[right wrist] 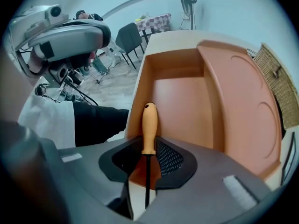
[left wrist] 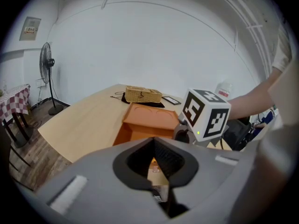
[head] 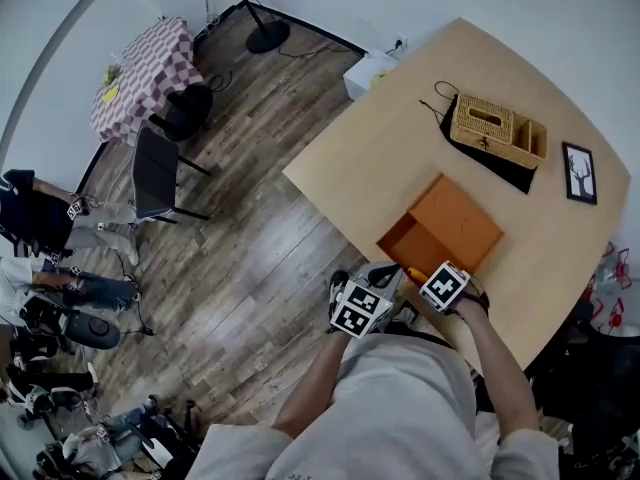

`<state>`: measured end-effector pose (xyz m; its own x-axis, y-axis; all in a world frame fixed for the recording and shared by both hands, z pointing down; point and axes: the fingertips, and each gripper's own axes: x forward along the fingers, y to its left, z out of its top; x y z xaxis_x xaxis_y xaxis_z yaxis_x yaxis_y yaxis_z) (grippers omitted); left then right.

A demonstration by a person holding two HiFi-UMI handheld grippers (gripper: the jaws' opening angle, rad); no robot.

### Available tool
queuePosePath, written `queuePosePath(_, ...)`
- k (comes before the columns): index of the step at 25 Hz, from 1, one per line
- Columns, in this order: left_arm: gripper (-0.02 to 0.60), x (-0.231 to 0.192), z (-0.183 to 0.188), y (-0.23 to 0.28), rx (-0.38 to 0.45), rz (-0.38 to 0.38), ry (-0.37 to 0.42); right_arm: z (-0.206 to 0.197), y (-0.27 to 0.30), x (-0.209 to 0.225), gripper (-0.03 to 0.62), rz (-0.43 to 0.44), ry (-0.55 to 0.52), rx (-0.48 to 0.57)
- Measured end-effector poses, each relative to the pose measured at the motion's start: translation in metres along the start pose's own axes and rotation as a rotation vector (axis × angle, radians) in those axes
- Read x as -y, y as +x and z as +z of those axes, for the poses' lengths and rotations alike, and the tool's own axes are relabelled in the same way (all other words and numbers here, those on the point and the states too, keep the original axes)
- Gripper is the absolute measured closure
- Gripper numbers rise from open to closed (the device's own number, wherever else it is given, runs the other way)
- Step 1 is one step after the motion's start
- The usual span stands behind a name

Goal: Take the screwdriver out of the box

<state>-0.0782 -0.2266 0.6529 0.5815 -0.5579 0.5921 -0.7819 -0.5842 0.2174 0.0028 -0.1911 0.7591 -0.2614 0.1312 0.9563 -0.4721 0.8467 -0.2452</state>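
The open orange box [head: 412, 236] sits at the table's near edge, its lid [head: 455, 220] folded flat behind it. A screwdriver [right wrist: 149, 122] with an orange handle and black shaft [right wrist: 147, 178] is clamped in my right gripper [right wrist: 148, 146], its handle pointing out over the box's near wall [right wrist: 140, 101]. The box interior [right wrist: 180, 104] looks bare. In the head view the right gripper [head: 445, 286] hovers at the box's near corner, with the orange handle [head: 414, 273] just showing. My left gripper [head: 362, 308] is beside it, off the table edge, shut [left wrist: 154, 141] with nothing in it.
A wicker basket [head: 497, 128] rests on a black cloth [head: 500, 166] at the table's far side, with a small framed picture [head: 579, 172] to its right. Chairs [head: 155, 173], a checkered table [head: 140, 73] and a fan stand [head: 266, 36] are on the wooden floor at left.
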Motion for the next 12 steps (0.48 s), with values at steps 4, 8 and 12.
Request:
queuePosePath(4, 0.528, -0.006, 0.001, -0.003, -0.011, -0.026, 0.02, -0.001, 0.003, -0.002, 0.51, -0.004, 0.049, 0.02)
queuePosePath(8, 0.528, -0.01, 0.001, -0.001, -0.019, -0.041, 0.027, 0.0, 0.002, 0.003, 0.51, -0.018, 0.072, 0.051)
queuePosePath(12, 0.528, -0.01, 0.001, 0.0, -0.023, -0.042, 0.023, 0.004, -0.003, -0.001, 0.511, -0.004, 0.088, 0.07)
